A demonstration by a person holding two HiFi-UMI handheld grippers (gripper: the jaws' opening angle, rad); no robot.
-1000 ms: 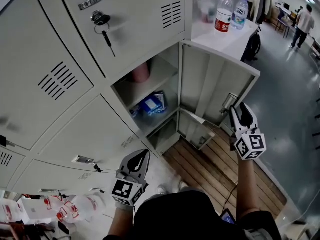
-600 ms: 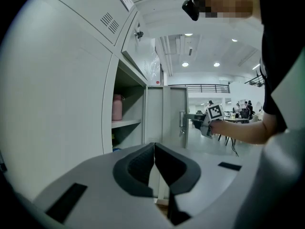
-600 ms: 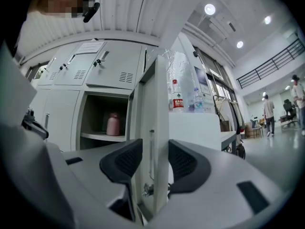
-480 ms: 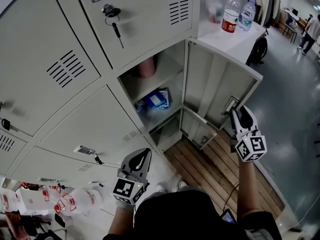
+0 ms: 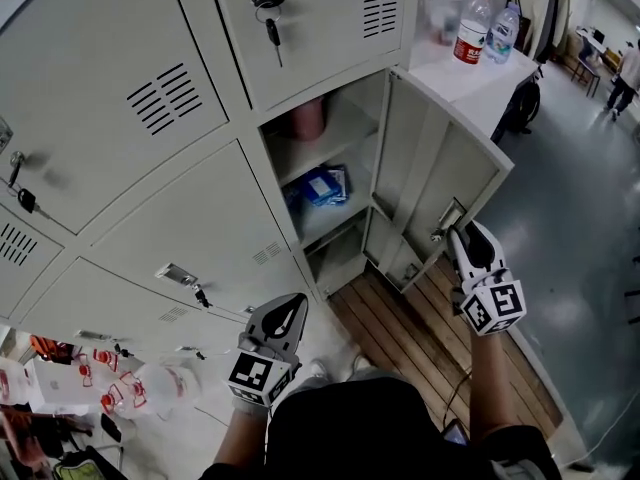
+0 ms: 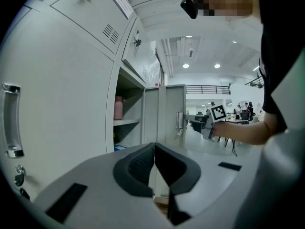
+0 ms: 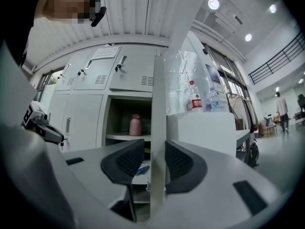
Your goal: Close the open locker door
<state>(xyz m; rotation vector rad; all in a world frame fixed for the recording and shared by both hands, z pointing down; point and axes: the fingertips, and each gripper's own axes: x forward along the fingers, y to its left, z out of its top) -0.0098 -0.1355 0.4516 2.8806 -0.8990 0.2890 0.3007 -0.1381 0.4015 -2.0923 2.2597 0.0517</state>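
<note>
1. While the locker door [image 5: 440, 163] hangs swung out from its compartment [image 5: 335, 158] at the right end of the bank, its free edge w/ the latch [image 5: 447, 218] faces you, just beside your right gripper [image 5: 462, 240].
2. That gripper's jaws straddle the free edge, fairly wide, and have just been closing on it. One pad looks about touching and the other shows a sliver of gap. It's hard to be sure thru the wide lens, so I wouldn't call it a grip yet.
3. Your left gripper [image 5: 285, 313] has its jaws together w/ nothing in them, low before the closed doors and well apart from the open one.
4. Handling, prob.: thin painted sheet steel, light, and stiff enough to push, though it may flex or rattle. The paint is smooth, so pads can slip.
5. Take hold at the free edge near the latch, farthest from the hinges, for least effort. Swing it rather than squeezing hard.
</note>
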